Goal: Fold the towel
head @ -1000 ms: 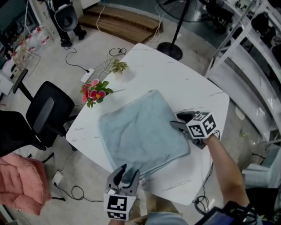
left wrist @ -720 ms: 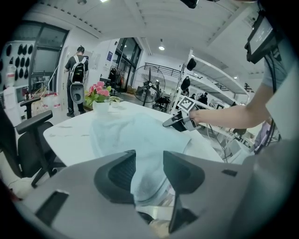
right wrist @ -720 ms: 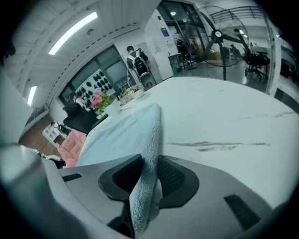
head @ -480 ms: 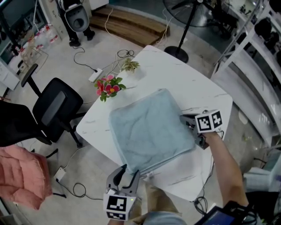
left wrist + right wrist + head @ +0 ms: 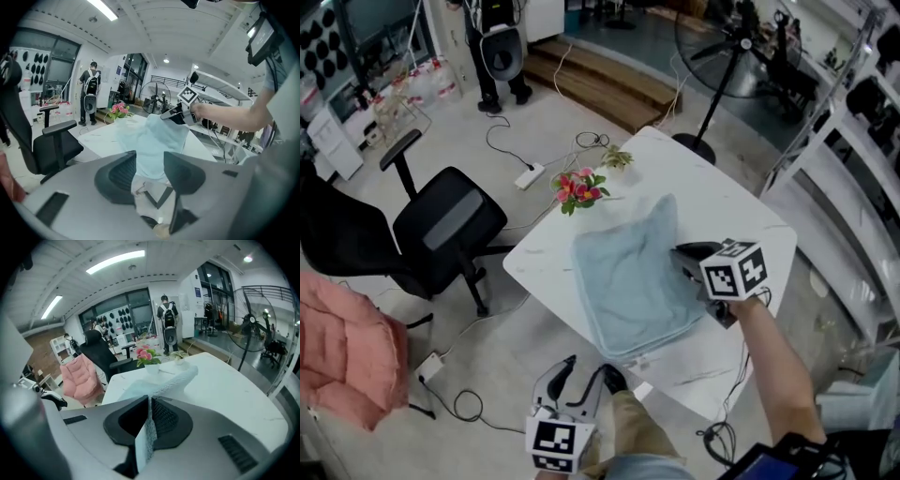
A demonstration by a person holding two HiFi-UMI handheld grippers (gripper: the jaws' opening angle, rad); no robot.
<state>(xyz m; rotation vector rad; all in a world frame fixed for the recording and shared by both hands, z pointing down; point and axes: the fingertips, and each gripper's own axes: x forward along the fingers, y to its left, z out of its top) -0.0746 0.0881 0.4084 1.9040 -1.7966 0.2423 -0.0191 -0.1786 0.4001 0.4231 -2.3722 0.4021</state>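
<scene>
A light blue towel [image 5: 628, 272] lies on the white table [image 5: 722, 211]. Its right side is lifted off the top, and its far corner stands up. My right gripper [image 5: 682, 257] is shut on that right edge. In the right gripper view the towel's edge [image 5: 174, 378] runs out from between the jaws of the right gripper [image 5: 147, 420], which have just been closing on it. My left gripper [image 5: 586, 367] hangs open off the table's near edge, short of the towel's near corner. In the left gripper view the left gripper [image 5: 150, 171] holds nothing, and the towel [image 5: 154, 140] lies beyond it.
A pot of pink flowers [image 5: 578, 187] and a small green plant [image 5: 617, 157] stand at the table's far-left edge. A black office chair [image 5: 450, 220] is left of the table, and a pink cushion [image 5: 342, 352] is further left. A fan stand [image 5: 712, 94] and floor cables lie beyond.
The right gripper has shut on the towel's right edge and risen, pulling that side off the table. The left gripper has shifted and is still open.
</scene>
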